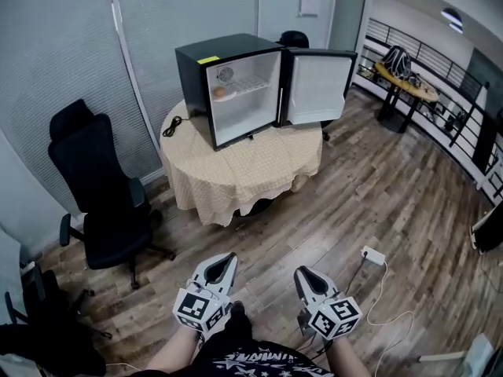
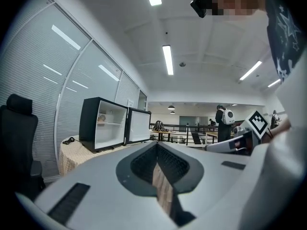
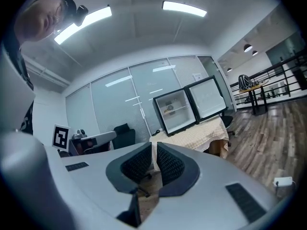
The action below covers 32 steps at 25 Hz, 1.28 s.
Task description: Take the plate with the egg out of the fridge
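A small black fridge (image 1: pixel 228 85) stands on a round table with a beige cloth (image 1: pixel 244 171), its door (image 1: pixel 318 87) swung open to the right. On its upper shelf lies the plate with the egg (image 1: pixel 221 92), also small in the left gripper view (image 2: pixel 101 119) and the right gripper view (image 3: pixel 168 109). Both grippers are low and close to the person's body, far from the table. The left gripper (image 1: pixel 228 259) (image 2: pixel 157 145) is shut and empty. The right gripper (image 1: pixel 302 273) (image 3: pixel 154 147) is shut too, with nothing between its pads.
A black office chair (image 1: pixel 98 195) stands left of the table. A black cable (image 1: pixel 172 126) lies on the cloth beside the fridge. A white power strip (image 1: pixel 372 255) and cord lie on the wooden floor at right. A railing and another table (image 1: pixel 405 77) are at back right.
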Tool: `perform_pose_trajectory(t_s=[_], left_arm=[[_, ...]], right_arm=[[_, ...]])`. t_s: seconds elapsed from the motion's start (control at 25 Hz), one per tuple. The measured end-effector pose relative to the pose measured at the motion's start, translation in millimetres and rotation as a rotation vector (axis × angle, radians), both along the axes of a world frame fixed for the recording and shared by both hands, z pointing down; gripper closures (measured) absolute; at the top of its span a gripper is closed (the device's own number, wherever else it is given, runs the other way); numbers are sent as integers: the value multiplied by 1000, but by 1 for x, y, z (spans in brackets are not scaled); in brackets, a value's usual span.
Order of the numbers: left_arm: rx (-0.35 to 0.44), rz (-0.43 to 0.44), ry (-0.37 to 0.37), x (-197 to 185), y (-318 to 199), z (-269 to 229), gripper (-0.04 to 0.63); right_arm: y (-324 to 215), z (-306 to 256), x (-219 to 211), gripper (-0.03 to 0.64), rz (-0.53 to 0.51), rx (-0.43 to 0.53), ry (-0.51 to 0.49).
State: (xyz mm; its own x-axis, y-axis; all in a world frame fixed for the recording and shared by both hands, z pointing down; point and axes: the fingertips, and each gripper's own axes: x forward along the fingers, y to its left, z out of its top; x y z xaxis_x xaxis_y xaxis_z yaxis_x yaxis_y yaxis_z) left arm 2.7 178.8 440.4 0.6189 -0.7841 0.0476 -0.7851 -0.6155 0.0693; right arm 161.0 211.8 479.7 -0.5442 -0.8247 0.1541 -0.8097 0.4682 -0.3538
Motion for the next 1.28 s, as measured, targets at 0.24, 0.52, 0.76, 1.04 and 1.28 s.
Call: perform_pose_trajectory(t_s=[0.24, 0.52, 0.76, 1.04, 1.28], left_arm=[[-3, 1, -2, -19, -63, 1, 588], [0, -39, 11, -70, -123, -3, 588], [14, -23, 15, -99, -150, 3, 588], [-7, -43, 32, -123, -163, 9, 588], [4, -77, 75, -134, -169, 0, 588]], right_arm=[[-65, -6, -11, 571, 21, 5, 9], [-126, -11, -50, 571, 29, -4, 5], [-150, -2, -72, 571, 51, -14, 20], [-167, 5, -86, 571, 67, -53, 3], [-189, -4, -98, 571, 47, -34, -11]])
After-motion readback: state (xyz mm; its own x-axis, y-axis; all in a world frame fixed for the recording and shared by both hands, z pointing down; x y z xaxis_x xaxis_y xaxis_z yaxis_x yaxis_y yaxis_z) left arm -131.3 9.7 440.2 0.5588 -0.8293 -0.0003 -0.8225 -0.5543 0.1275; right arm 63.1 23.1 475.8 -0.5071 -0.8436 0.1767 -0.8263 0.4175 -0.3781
